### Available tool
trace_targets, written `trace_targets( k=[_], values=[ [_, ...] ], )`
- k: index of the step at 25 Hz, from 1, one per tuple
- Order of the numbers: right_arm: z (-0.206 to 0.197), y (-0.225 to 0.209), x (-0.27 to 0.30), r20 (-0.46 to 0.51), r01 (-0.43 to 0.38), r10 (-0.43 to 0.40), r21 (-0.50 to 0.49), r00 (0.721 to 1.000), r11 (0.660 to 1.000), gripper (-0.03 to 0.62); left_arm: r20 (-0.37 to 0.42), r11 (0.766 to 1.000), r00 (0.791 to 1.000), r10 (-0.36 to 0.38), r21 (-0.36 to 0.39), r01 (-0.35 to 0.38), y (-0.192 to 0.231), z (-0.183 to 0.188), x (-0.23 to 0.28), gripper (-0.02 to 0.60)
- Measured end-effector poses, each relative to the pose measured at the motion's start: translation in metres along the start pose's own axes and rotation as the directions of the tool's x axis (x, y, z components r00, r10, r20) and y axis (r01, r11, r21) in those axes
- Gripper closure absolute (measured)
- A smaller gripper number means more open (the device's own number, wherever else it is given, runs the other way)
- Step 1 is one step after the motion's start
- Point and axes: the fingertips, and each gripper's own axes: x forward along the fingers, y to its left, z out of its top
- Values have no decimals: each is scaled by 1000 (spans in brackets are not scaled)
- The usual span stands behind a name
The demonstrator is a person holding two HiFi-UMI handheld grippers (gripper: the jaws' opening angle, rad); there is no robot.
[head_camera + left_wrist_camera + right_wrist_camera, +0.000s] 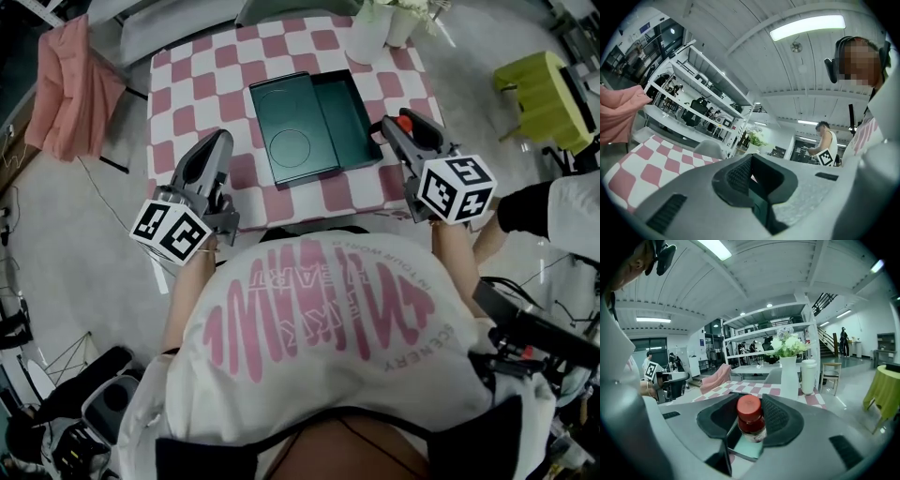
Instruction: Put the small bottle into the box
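A dark green box (pixel 349 111) lies open in the middle of the pink-checked table (pixel 192 94), its lid (pixel 291 131) lying flat beside it on the left. My right gripper (pixel 398 127) hovers at the box's right edge, shut on the small bottle (pixel 405 120). In the right gripper view the red-capped bottle (pixel 751 418) stands upright between the pads of the right gripper (pixel 750 420), with the green box (pixel 743 448) below. My left gripper (pixel 217 145) hangs over the table's near left part, left of the lid. Its jaws stand apart and empty in the left gripper view (pixel 753 177).
A white vase with flowers (pixel 367 36) and a white cup (pixel 401 26) stand at the table's far edge. A pink cloth (pixel 70 89) hangs off to the left. A yellow-green stool (pixel 546 89) and another person's arm (pixel 562 211) are at the right.
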Motion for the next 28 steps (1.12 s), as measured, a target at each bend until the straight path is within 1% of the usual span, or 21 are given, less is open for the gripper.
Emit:
trace_targets(
  k=[4, 8, 12, 16, 24, 28],
  values=[
    [-5, 8, 23, -40, -34, 33, -21, 999, 999, 437, -2, 999, 1000, 27, -18, -27, 9, -6, -8, 575],
    [-11, 14, 45, -79, -75, 72, -39, 994, 996, 437, -10, 996, 997, 77, -49, -77, 19, -17, -19, 574],
    [-18, 15, 66, -109, -101, 96, -35, 989, 994, 437, -35, 991, 993, 114, -65, -116, 25, -28, -30, 575],
    [-24, 15, 83, -120, -120, 119, -2, 986, 993, 437, -41, 985, 988, 147, -82, -150, 32, -38, -40, 575],
    [-47, 12, 105, -169, -120, 109, -55, 980, 991, 437, -77, 971, 976, 202, -117, -210, 40, -67, -61, 575],
    [-56, 9, 111, -185, -106, 94, -59, 978, 993, 437, -90, 966, 972, 219, -123, -229, 41, -76, -69, 574]
  ],
)
